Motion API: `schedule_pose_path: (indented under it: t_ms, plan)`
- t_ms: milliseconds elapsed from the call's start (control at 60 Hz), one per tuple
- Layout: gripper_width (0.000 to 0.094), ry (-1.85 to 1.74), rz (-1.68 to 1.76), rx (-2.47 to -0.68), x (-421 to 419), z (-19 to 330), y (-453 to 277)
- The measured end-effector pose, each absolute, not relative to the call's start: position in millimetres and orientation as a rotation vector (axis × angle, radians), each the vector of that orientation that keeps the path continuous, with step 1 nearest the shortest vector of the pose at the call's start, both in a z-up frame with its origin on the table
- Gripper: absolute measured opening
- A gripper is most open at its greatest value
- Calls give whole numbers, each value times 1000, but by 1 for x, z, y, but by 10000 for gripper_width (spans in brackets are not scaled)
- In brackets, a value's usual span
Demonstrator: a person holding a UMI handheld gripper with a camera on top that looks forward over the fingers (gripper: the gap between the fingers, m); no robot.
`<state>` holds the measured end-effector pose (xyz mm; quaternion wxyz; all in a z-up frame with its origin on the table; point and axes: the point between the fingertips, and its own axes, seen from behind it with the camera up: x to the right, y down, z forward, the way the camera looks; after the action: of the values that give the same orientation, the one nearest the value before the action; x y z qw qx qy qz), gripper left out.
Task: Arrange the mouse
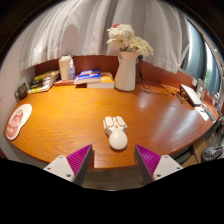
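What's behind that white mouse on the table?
Beyond the white mouse lies bare wooden table, then a white vase of flowers and stacked books. The open gripper hovers before it.

Gripper view. My gripper (115,160) hangs over the near edge of a round wooden table (70,120), its fingers (72,164) spread wide with nothing between them. A white mouse (116,131) lies just ahead of them on the tabletop. Beyond it stands a white vase of flowers (126,60), with stacked books (94,78) beside it; a pink mouse pad (17,121) lies well apart from the mouse.
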<state>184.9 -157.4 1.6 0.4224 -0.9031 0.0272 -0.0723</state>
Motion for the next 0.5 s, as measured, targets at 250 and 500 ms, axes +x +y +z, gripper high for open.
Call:
schedule_pose_path:
  t_ms: [250, 500]
  plan:
    - [788, 44, -96, -2304, 195, -10, -83]
    - [520, 92, -40, -2365, 196, -13, -69]
